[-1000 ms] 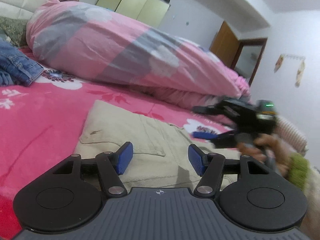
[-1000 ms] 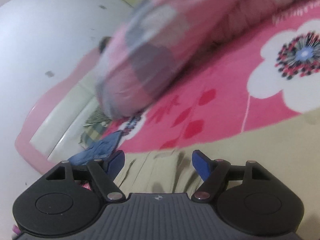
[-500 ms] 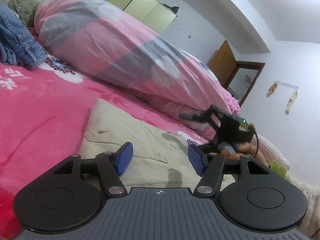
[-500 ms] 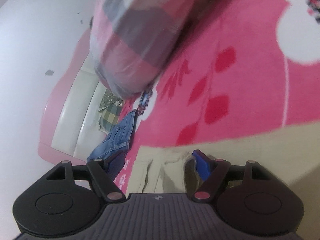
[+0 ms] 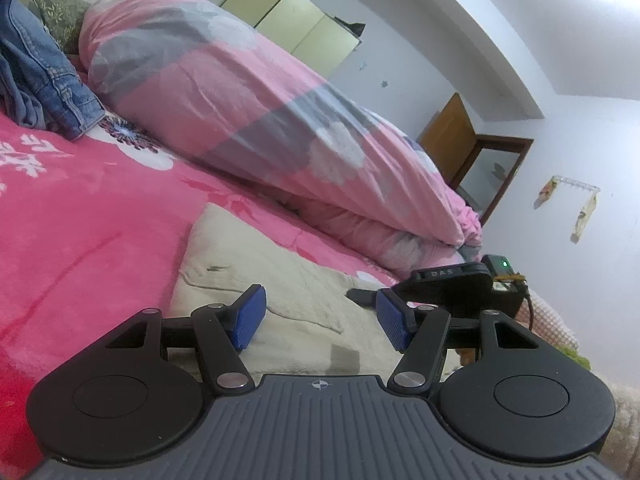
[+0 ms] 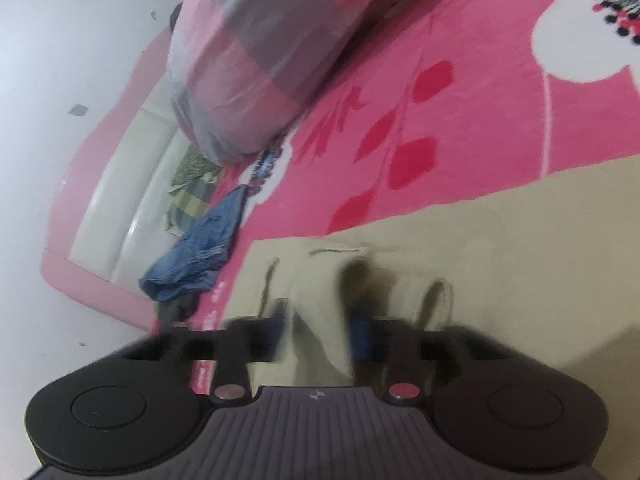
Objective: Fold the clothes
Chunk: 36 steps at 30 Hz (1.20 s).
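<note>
Where pink bedspread (image 5: 92, 220) shows — beige trousers (image 5: 288, 280) lengthwise toward duvet (image 5: 248, 112).

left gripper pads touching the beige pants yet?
Apart. Left wrist view: left gripper stands open, both blue pads clear above the beige pants.

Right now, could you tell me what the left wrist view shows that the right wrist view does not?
Only the left wrist view shows the open left gripper, the wooden door, the yellow-green cabinets and the right gripper from outside. Only the right wrist view shows the right gripper's blurred jaws closing over the beige garment. Both show that garment, the pink floral blanket, the quilt and the denim clothing.
</note>
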Motion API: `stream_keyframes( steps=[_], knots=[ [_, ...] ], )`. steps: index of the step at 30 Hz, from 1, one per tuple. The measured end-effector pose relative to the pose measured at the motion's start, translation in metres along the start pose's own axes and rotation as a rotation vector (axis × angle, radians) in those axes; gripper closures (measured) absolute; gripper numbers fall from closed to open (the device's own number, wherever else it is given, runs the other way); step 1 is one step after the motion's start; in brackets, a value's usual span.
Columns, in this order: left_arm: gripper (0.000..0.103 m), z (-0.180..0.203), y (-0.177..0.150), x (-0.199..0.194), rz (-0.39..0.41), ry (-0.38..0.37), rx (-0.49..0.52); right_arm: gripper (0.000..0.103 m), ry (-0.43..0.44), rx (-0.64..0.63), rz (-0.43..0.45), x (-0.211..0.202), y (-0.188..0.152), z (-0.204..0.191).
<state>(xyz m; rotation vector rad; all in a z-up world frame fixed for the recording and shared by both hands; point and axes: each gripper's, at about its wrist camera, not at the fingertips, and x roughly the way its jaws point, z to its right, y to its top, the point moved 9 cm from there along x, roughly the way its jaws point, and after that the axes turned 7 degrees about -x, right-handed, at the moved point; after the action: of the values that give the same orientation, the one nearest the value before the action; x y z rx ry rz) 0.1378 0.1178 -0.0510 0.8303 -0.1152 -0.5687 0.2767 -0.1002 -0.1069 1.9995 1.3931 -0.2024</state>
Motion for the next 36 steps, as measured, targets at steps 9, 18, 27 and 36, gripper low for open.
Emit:
stream_keyframes(
  steps=[9, 18, 27, 36],
  knots=[
    [0.042, -0.003, -0.002, 0.002, -0.009, 0.025, 0.015, 0.097, -0.046, -0.018, -0.032, -0.022, -0.013, 0.000],
    [0.040, 0.009, -0.021, 0.009, -0.037, 0.143, 0.251, 0.070, -0.222, -0.274, 0.001, -0.031, -0.009, -0.004],
    [0.038, 0.009, -0.023, 0.009, -0.044, 0.160, 0.272, 0.066, -0.185, -0.638, 0.104, -0.076, -0.057, -0.074],
    [0.035, 0.010, -0.027, 0.009, -0.049, 0.172, 0.294, 0.065, -0.343, -0.810, 0.127, -0.078, -0.091, -0.068]
  ],
)
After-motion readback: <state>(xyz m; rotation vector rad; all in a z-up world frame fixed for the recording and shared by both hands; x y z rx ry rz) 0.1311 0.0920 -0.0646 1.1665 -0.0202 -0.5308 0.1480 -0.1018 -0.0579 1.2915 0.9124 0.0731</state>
